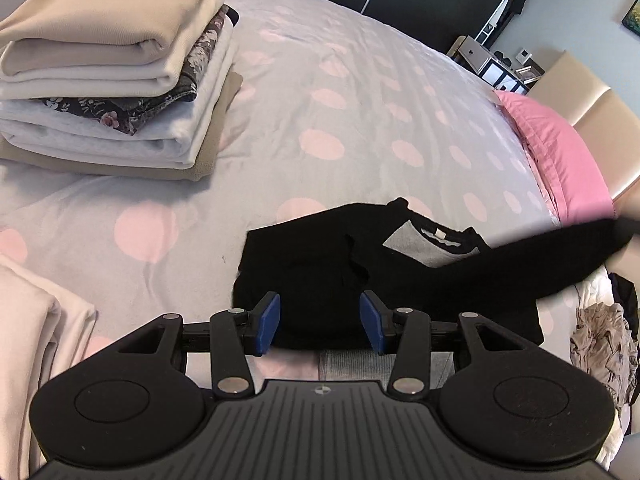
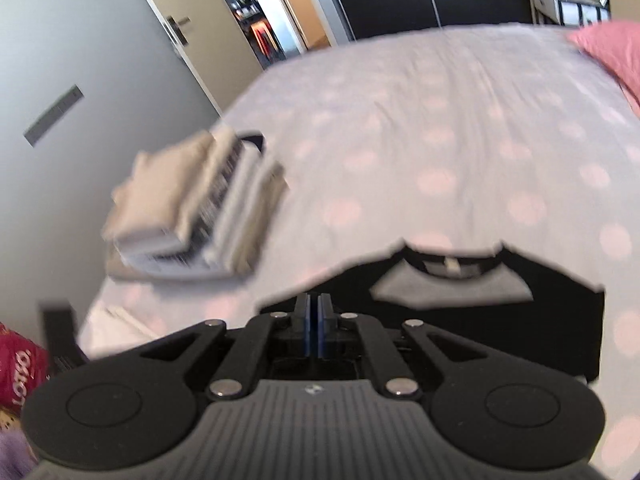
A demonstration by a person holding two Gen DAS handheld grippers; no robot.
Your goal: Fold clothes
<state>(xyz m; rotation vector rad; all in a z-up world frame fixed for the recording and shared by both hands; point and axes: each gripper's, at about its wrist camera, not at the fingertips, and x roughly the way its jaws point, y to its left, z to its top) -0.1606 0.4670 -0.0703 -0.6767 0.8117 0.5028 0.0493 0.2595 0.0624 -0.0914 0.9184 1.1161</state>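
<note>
A black shirt is mid-fold on a polka-dot bed, one sleeve lifted off toward the pink pillow.

Nearest the bed's front edge, the left hand-held gripper (image 1: 320, 322) hangs released above the black shirt (image 1: 312, 268), blue pads apart with nothing between them; the right hand-held gripper (image 2: 314, 326) is clenched, and whether it pinches cloth cannot be told, though a sleeve (image 1: 540, 256) stretches taut toward the right edge, its end out of view. To fold cleanly, that sleeve likely wants carrying straight across the chest while the left pins the body flat. Further in, the bed (image 1: 340, 80) lies bare; at its far left corner stands the stack of folded clothes (image 1: 116, 60), with the pink pillow (image 1: 560, 152) along the right edge.
</note>
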